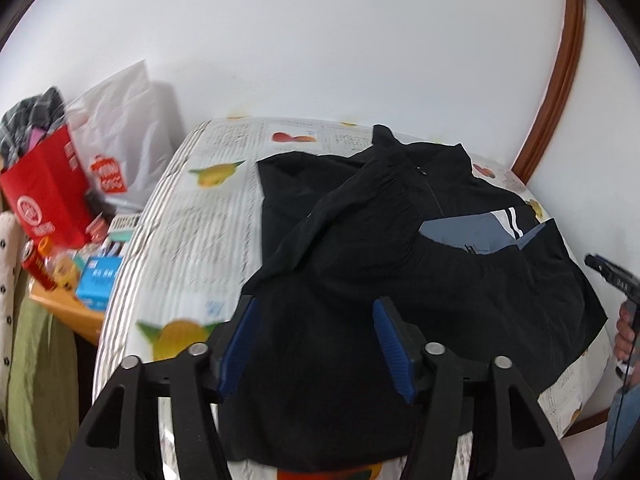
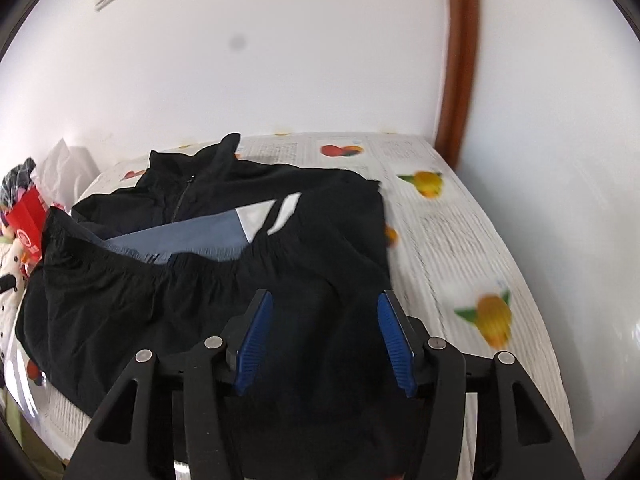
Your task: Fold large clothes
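Left wrist footage is filled by a black jacket [image 1: 360, 280] spread over a counter covered with a fruit-printed cloth [image 1: 192, 240]. The garment is partly folded: its lower part is turned up across the chest, so that a grey panel with white stripes [image 1: 480, 232] is seen just above the folded edge, and the collar and zip lie at the far end near the white wall [image 1: 320, 40]. The left gripper [image 1: 316, 344] is held above the near part of the jacket, its jaws spread wide with nothing between the blue pads [image 1: 236, 348]. At the right edge of that view the right gripper's handle is seen in a hand [image 1: 624, 336]. To the left of the counter a red paper bag [image 1: 48, 200], a white plastic bag [image 1: 120, 140] and small boxes are seen.

From the right wrist view the jacket [image 2: 200, 300] is seen lying toward the left half of the counter, with bare patterned cloth [image 2: 460, 240] to its right. The right gripper [image 2: 326, 340] is held over the jacket's near right portion, jaws likewise spread and empty. A brown door frame [image 2: 460, 60] stands in the corner.
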Demonstrator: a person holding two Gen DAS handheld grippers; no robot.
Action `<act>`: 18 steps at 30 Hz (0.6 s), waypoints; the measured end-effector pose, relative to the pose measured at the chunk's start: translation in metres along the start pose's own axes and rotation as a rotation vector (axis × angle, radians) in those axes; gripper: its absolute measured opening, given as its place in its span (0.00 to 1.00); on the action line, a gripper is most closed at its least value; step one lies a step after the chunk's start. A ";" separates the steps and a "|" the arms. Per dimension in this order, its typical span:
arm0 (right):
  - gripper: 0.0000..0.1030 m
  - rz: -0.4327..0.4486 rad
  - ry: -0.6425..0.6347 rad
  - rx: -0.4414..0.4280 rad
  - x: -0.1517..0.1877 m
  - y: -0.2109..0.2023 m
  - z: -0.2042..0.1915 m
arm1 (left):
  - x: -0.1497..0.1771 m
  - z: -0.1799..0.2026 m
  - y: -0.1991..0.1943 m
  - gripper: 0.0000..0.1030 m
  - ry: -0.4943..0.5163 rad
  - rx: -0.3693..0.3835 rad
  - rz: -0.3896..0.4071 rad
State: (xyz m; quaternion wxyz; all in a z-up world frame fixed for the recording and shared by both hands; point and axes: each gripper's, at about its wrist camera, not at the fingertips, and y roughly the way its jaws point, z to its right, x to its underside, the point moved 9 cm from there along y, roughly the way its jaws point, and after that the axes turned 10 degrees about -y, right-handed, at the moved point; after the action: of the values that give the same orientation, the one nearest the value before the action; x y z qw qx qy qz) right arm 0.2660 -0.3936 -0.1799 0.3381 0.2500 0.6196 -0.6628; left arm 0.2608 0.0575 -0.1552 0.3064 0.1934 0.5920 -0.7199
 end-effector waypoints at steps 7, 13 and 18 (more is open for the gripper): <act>0.53 -0.039 -0.026 -0.006 -0.025 0.050 0.000 | -0.023 0.016 0.035 0.67 0.072 -0.012 0.004; 0.53 -0.099 -0.055 -0.015 -0.023 0.087 0.001 | -0.044 0.019 0.062 0.67 0.081 0.062 -0.010; 0.53 -0.129 -0.081 -0.051 -0.018 0.110 -0.003 | -0.049 0.027 0.085 0.67 0.121 0.084 -0.066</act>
State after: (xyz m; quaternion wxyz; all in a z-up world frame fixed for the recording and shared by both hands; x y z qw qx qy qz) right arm 0.3604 -0.3882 -0.2383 0.3255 0.1737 0.6369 -0.6769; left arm 0.3564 0.0326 -0.1805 0.2376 0.2297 0.5848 -0.7408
